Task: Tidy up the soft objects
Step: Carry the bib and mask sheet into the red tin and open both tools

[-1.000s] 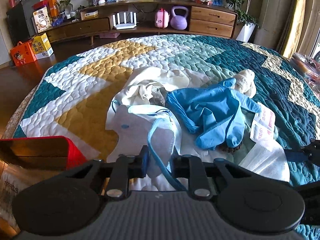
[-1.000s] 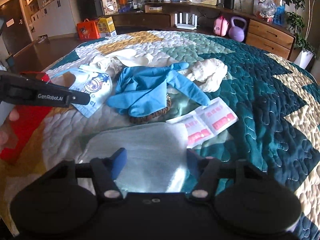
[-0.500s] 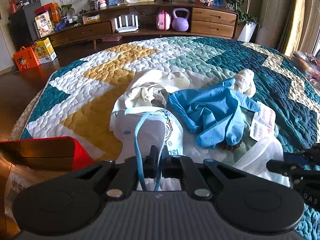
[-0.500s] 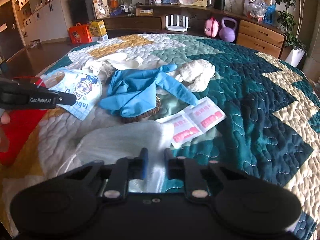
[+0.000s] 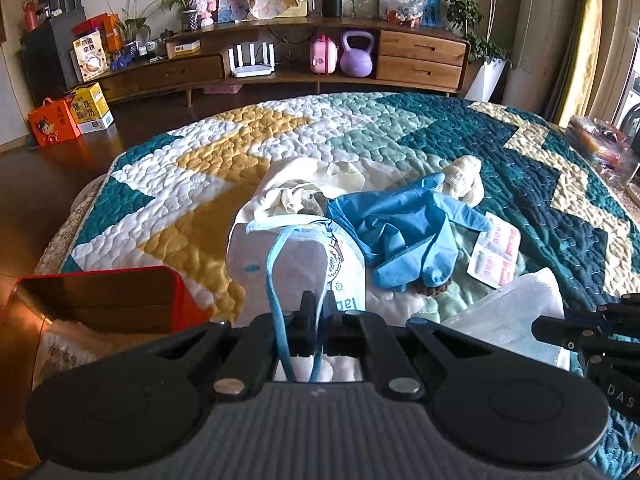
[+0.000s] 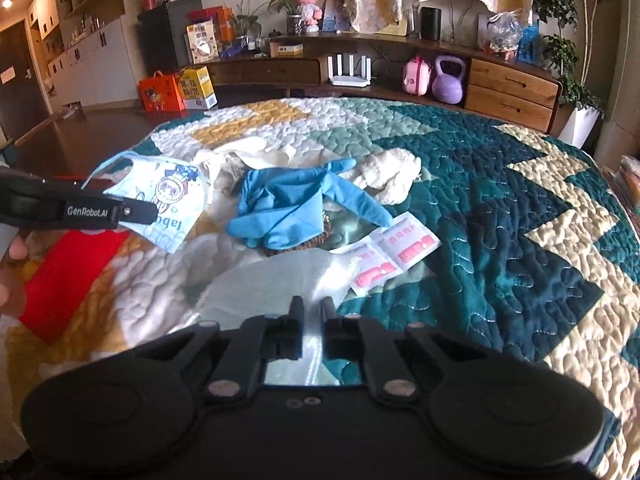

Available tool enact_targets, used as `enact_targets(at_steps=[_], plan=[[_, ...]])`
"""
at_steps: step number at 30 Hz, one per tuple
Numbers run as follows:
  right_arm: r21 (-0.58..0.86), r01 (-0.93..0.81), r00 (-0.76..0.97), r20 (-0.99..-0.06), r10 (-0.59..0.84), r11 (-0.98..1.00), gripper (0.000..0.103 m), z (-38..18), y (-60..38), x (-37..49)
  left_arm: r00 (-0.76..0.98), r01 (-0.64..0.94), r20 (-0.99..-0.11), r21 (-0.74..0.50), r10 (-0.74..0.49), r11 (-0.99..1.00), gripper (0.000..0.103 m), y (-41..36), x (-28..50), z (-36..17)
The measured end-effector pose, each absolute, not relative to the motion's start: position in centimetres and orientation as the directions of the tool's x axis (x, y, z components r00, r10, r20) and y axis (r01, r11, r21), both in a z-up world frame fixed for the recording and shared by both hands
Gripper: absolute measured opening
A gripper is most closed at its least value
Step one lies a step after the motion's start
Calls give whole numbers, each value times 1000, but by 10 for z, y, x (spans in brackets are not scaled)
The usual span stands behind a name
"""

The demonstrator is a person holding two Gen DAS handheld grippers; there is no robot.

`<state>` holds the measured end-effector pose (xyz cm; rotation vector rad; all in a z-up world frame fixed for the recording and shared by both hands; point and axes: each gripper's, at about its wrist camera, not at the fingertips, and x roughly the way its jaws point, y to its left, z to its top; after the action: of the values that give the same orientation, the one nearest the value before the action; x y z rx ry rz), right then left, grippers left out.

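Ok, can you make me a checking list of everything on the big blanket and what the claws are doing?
Surface: quilted zigzag blanket, teal, yellow and white.
Job's things: face mask, blue gloves, cream cloth, fluffy white cloth, clear plastic bag.
Clutter: two pink-and-white packets beside the gloves; red box at the blanket's edge.
Grippers: left claw shut on the face mask, holding it up; right claw closing, with the clear plastic bag between its fingers.
Cables: thin wires behind the white router; none seen on the blanket.
Surroundings: wooden sideboard, purple kettlebell, potted plants, boxes on the floor.
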<state>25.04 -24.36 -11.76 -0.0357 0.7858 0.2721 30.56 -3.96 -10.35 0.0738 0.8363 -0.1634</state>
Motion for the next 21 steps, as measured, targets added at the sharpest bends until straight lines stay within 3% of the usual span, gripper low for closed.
enact_targets(at_steps=[21], plan=[[103, -273, 735, -619, 276, 957, 7, -54, -228, 200, 707, 152, -697, -13, -118, 988, 3, -3, 244, -42]])
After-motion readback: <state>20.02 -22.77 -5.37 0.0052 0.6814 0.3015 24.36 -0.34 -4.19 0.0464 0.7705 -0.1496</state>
